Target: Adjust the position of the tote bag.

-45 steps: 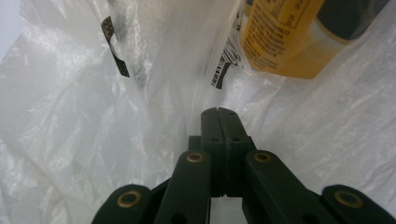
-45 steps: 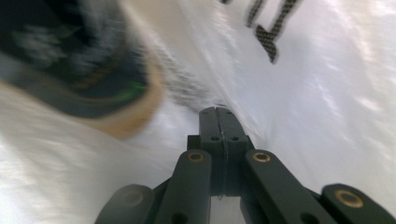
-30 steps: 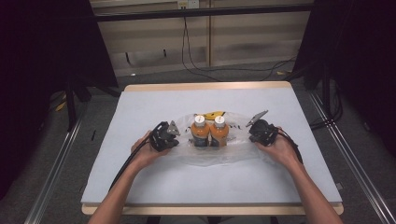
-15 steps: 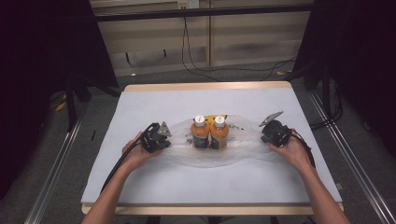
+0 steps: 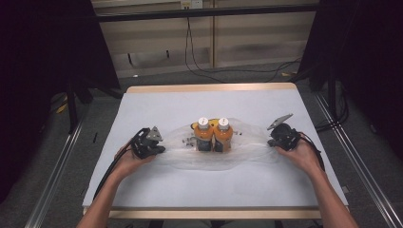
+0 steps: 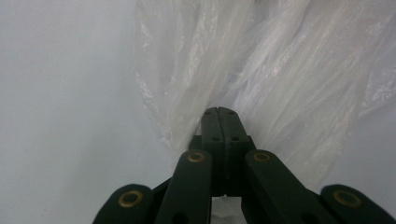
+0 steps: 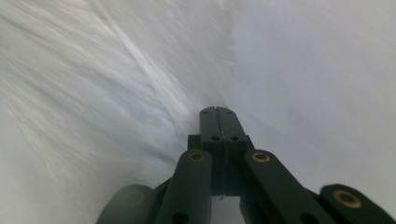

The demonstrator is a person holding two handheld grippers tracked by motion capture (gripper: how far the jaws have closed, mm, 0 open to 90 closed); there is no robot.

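Plastic bag (image 5: 223, 154) holds two orange bottles (image 5: 214, 135), perhaps more behind.

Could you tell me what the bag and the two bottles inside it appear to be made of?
The bag looks like thin clear plastic film: see-through, glossy, finely creased. The two bottles seem clear plastic holding orange liquid, with white caps, though glass cannot be ruled out.

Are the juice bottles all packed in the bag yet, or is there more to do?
Looks partly done: two orange bottles stand together in the middle of the clear plastic bag on the table. In hand: the left claw and right claw are each shut on one end of the bag, holding it stretched out flat. Probably left: closing or lifting it.
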